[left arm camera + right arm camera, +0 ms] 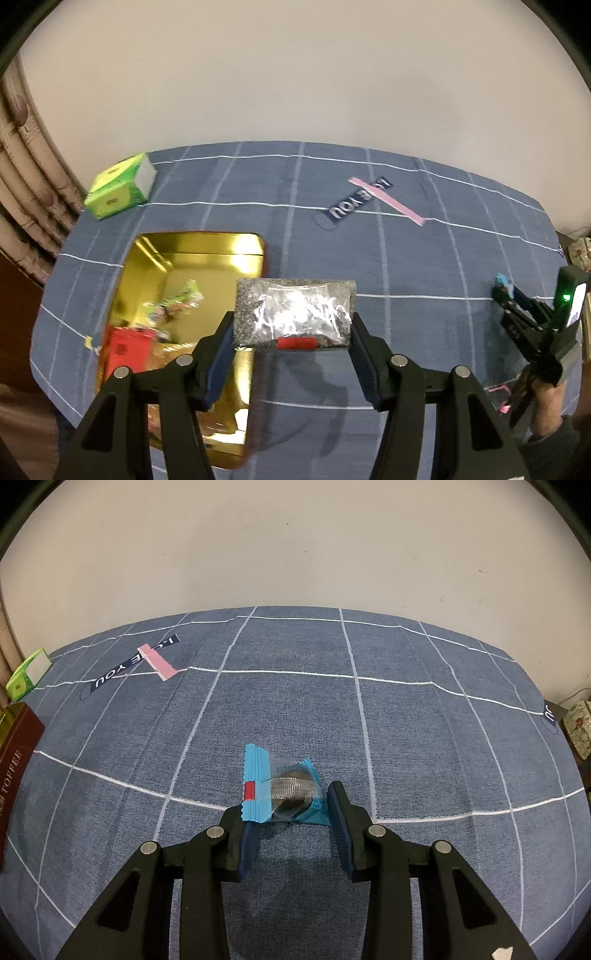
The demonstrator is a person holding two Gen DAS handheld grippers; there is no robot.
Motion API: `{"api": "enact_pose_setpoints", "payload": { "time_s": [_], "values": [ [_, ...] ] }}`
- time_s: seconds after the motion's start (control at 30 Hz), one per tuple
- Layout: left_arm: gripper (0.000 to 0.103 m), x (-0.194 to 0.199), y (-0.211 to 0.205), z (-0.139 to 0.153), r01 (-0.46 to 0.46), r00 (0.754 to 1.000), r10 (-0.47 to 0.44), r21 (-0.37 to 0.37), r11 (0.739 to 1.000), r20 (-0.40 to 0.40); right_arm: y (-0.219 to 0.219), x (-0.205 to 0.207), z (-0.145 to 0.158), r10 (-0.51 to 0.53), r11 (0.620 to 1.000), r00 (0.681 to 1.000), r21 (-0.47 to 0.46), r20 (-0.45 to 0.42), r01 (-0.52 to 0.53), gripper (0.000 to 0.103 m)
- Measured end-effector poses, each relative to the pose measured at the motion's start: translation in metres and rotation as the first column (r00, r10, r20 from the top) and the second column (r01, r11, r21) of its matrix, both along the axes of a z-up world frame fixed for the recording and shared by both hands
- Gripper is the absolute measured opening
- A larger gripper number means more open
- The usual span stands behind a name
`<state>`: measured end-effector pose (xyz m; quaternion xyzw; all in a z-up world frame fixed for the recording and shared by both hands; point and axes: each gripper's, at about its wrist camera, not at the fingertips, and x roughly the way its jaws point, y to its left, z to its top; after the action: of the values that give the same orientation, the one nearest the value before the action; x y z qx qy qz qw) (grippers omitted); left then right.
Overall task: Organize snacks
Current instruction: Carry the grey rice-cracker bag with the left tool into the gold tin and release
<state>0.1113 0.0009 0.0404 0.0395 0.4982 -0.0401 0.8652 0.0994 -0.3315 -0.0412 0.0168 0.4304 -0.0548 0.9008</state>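
Leftmost, a green box (120, 186) sits at the surface's (369, 258) far-left edge, beside the open gold tin (207, 266), its contents blurred. The left tongs (293, 334) grip a speckled snack packet (295, 314) above bare cloth. Farther right, the right tongs (291, 812) pinch a blue-wrapped snack (284, 786), open cloth ahead.

Blue cloth (424, 746) lies bare mid-table; gold tin (218, 254) and green box (118, 186) block the left.

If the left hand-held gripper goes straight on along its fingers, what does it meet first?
Probably only the blue checked tablecloth. The left hand-held gripper already holds the grey snack packet between its pads, beside the gold tin; depth is unclear.
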Motion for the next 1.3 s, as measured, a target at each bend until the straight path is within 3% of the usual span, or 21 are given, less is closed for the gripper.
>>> {"api": "enact_pose_setpoints", "payload": {
  "time_s": [0.37,0.63,1.3],
  "values": [
    [0.059,0.029,0.066,-0.024,-0.085,0.995,0.087,0.042,0.996,-0.048,0.000,0.000,0.000,0.001,1.000,1.000,-0.004,-0.001,-0.001,0.034],
    [0.059,0.053,0.095,-0.041,-0.106,0.989,0.106,0.010,0.994,-0.102,-0.001,0.000,0.000,0.001,1.000,1.000,-0.007,-0.001,-0.001,0.034],
    [0.059,0.061,0.103,-0.086,-0.100,0.977,0.111,0.073,0.992,-0.184,0.000,0.000,0.000,0.000,1.000,1.000,-0.008,0.000,0.000,0.034]
  ]
}}
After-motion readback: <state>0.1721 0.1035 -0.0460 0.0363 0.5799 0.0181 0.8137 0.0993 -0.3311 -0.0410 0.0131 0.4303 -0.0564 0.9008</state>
